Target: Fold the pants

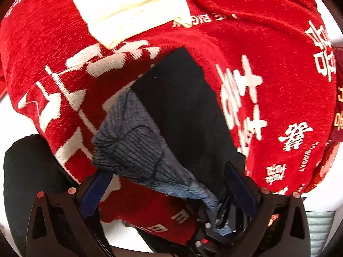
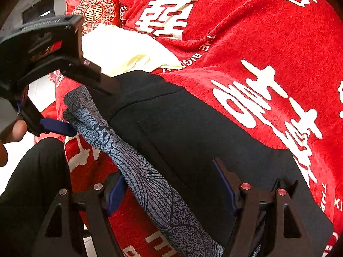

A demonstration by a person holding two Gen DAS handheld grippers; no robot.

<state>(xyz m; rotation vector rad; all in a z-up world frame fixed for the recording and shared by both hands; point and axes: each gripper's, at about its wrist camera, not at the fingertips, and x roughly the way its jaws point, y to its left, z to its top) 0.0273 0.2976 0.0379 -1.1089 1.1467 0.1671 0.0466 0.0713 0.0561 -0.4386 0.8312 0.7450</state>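
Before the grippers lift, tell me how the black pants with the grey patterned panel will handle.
The pants look floppy: the grey patterned panel bunches and sags between the left gripper fingers. Probably light, thin fabric lying flat on the red blanket. Likely to droop unless both ends are held.

pants [image 1: 182,115]: black fabric with a blue-grey waistband [image 1: 137,147] patterned in dark, fine, vein-like lines
state: partly folded; the patterned band is bunched and turned over along 1 edge of the black cloth
pose: in the right wrist view the black part [image 2: 193,132] lies flat while the patterned band [image 2: 137,165] runs diagonally along its left edge, lifted slightly
place: on a red blanket with white characters, close beside a cream folded cloth at the far end
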